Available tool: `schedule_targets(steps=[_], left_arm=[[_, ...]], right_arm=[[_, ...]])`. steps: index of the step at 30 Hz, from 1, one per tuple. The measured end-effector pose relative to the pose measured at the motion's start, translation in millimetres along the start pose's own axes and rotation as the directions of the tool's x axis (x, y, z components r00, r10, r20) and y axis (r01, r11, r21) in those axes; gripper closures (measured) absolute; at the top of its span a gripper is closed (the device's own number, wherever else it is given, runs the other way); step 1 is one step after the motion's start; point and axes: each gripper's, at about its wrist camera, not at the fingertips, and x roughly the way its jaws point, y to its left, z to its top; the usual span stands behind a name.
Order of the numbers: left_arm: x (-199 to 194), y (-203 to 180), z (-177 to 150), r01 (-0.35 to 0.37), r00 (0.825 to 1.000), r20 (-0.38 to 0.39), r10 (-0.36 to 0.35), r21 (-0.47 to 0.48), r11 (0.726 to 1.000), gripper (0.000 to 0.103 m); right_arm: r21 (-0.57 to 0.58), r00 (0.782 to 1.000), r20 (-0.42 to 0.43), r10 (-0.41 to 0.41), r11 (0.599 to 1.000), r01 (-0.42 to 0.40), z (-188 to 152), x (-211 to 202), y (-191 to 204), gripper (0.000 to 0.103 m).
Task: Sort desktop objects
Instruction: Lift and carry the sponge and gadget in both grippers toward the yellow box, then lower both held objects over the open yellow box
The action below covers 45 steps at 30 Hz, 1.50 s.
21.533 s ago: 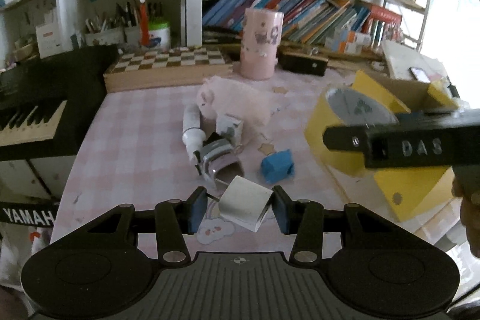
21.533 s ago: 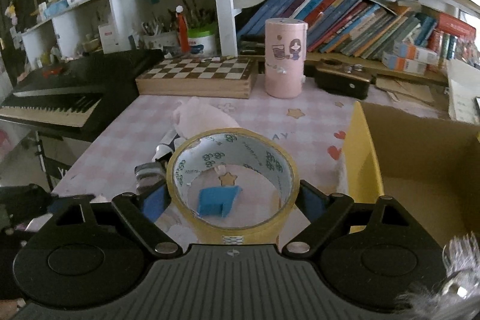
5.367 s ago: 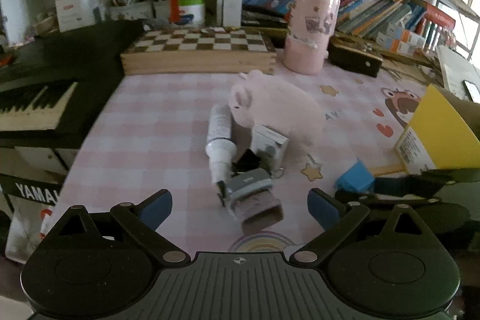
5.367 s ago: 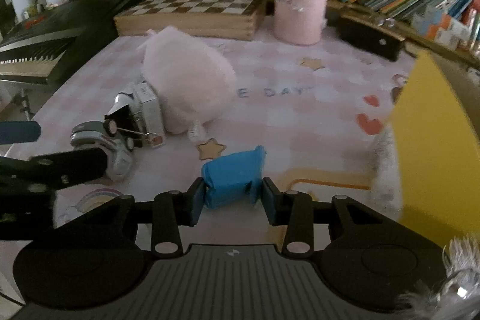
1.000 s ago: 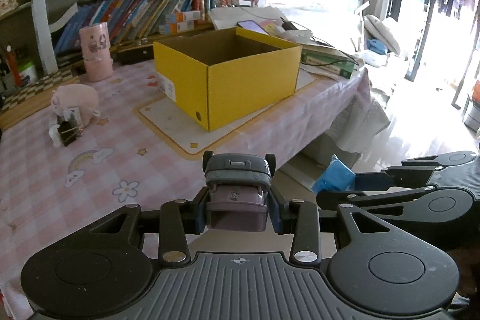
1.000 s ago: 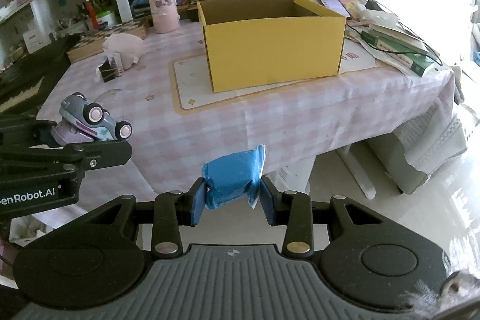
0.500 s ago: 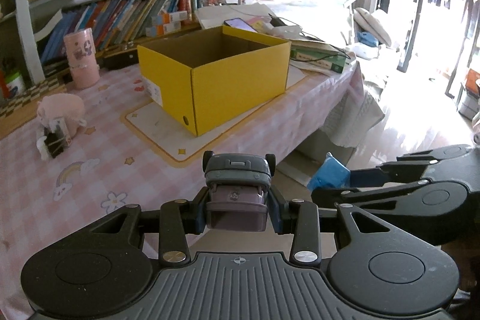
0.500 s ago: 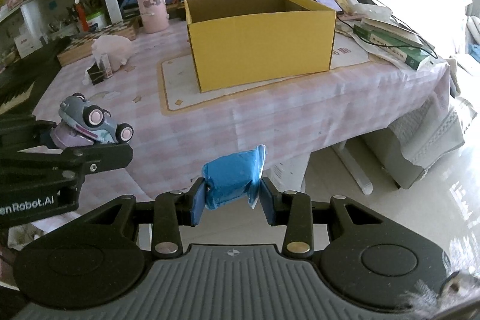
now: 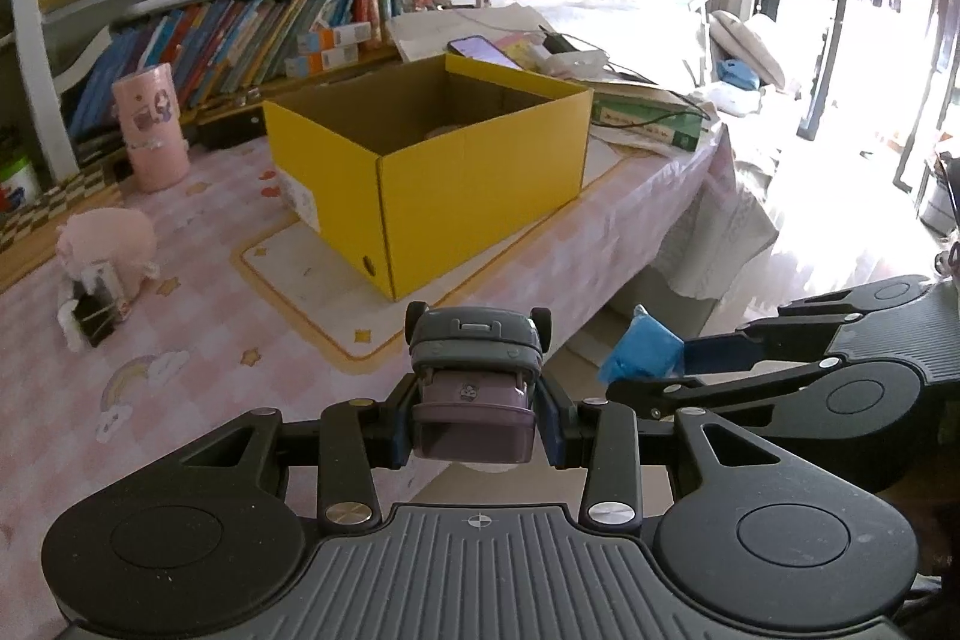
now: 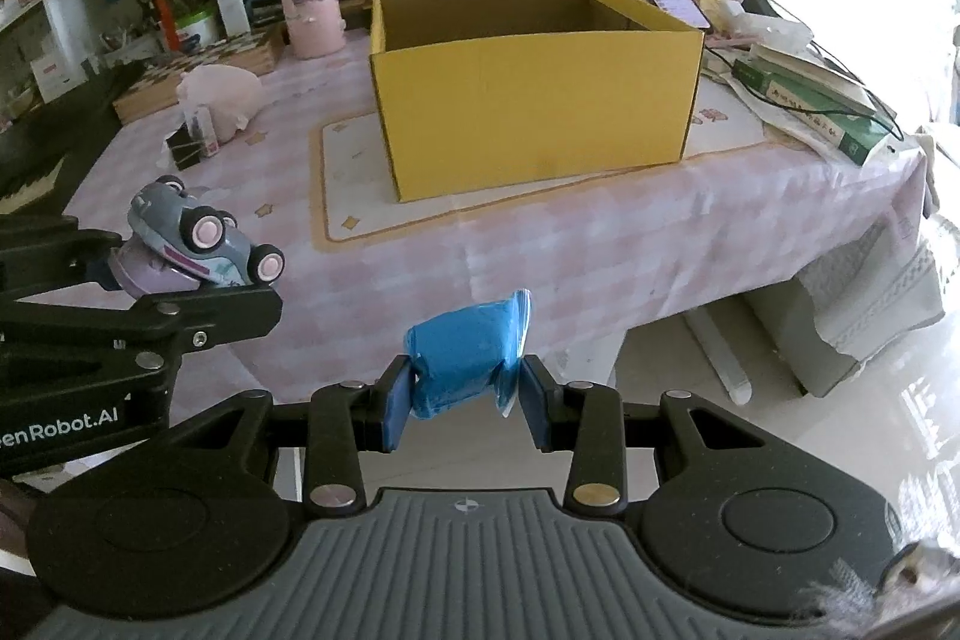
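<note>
Left gripper (image 9: 474, 427): clenched on a toy car (image 9: 474, 370), held in the air off the table edge, well short of the yellow box (image 9: 480, 196).
Right gripper (image 10: 465, 400): pads clamp a blue packet (image 10: 465, 355), in the air short of the box, beside the car.
Yellow box: open-topped, on a mat on the pink checked tablecloth (image 10: 540, 250).
Pink plush (image 9: 108, 238): on the cloth left of the box, a binder clip (image 9: 93, 319) just before it.
</note>
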Motion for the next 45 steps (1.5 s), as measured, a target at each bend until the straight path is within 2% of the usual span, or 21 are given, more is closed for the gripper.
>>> schedule_targets(steps=[14,23,36,45], left_arm=[[21.5,-1.3,28.8,0.019,0.999,0.034,-0.021,0.063,0.998,0.065],[30.4,-2.8,53.2,0.030,0.995,0.095,-0.041,0.116,0.993,0.065],[46.2,15.8,104.1,-0.002,0.976,0.217,-0.015,0.078,0.997,0.065],[75.3,31.5,131.0,-0.027,0.973,0.229,0.012,0.064,0.998,0.065]], right_arm=[[0.024,1.000,0.024,-0.013,1.000,0.013,29.5,16.1,-18.7,0.068],[0.052,0.995,0.086,-0.043,0.998,0.038,56.4,19.6,-35.8,0.068],[0.055,0.971,0.221,-0.089,0.995,0.078,120.2,18.8,-66.8,0.068],[0.020,0.964,0.253,-0.087,0.996,0.085,157.4,40.6,-76.7,0.068]])
